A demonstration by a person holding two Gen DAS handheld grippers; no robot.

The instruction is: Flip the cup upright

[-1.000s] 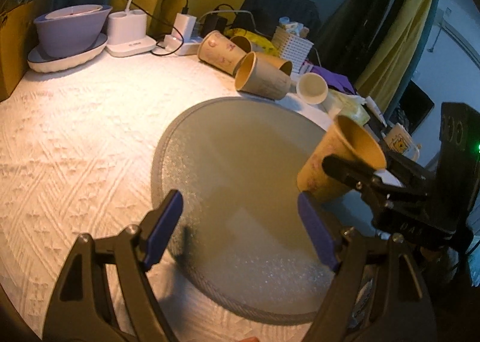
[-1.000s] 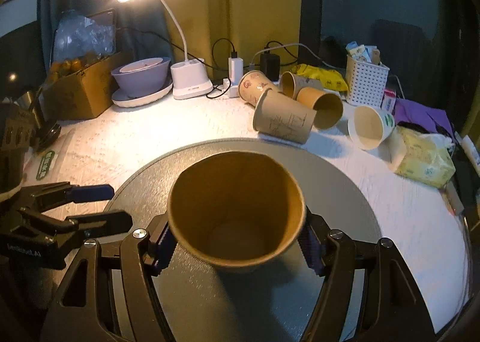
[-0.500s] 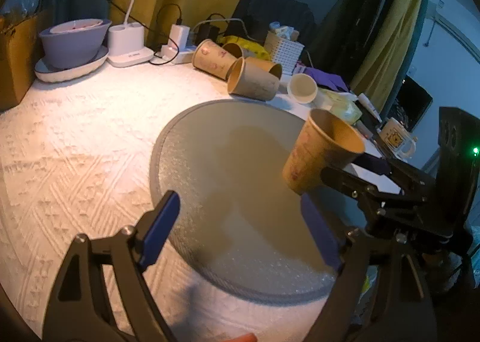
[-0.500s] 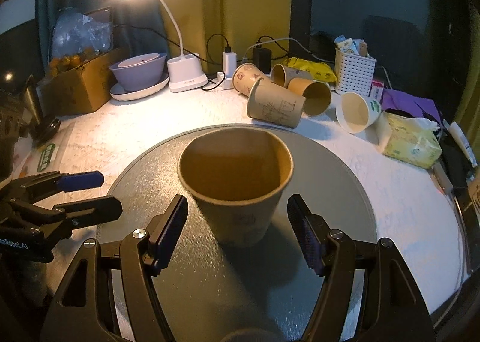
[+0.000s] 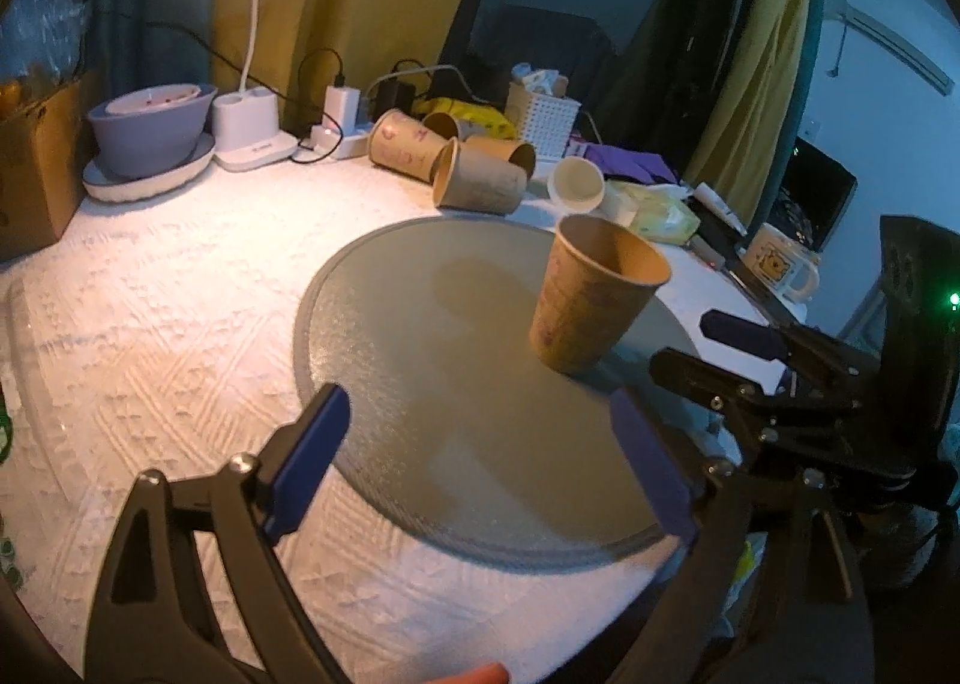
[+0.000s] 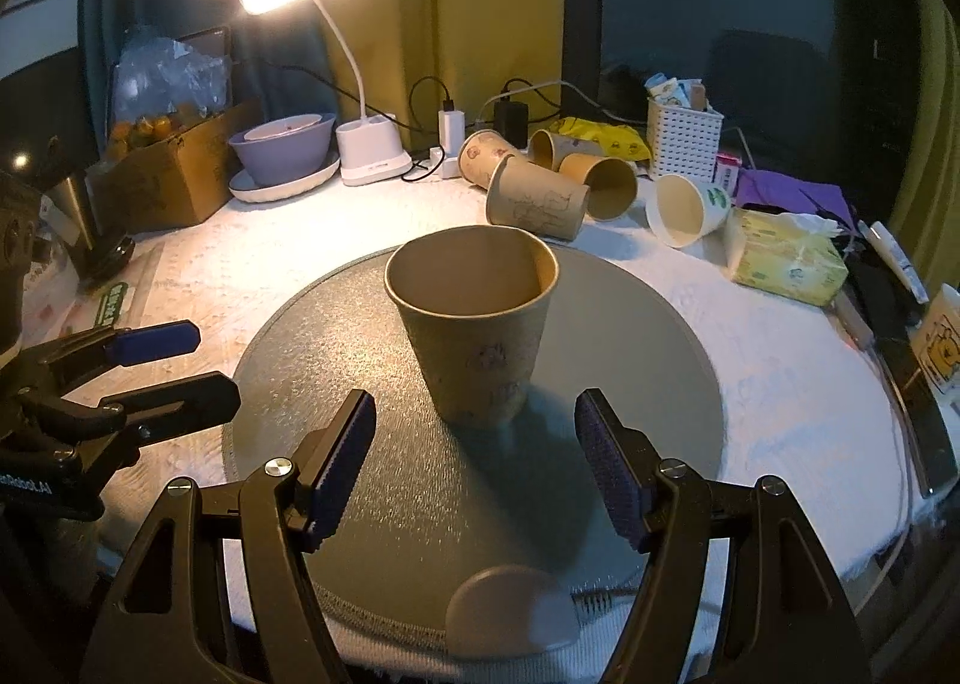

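Right gripper (image 6: 474,468) spread wide, clear of cup (image 6: 474,324); cup upright on round mat (image 6: 630,360). Back straight out, no rim contact. Left gripper (image 5: 480,462) spread, idle.

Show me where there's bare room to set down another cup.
Free: the grey round mat left of the upright paper cup, and the white cloth between the mat and the purple bowl. Crowded: the back edge, with tipped cups, and the right, by the tissue pack.

Upright cup (image 6: 474,324) beyond parted right gripper (image 6: 474,471)
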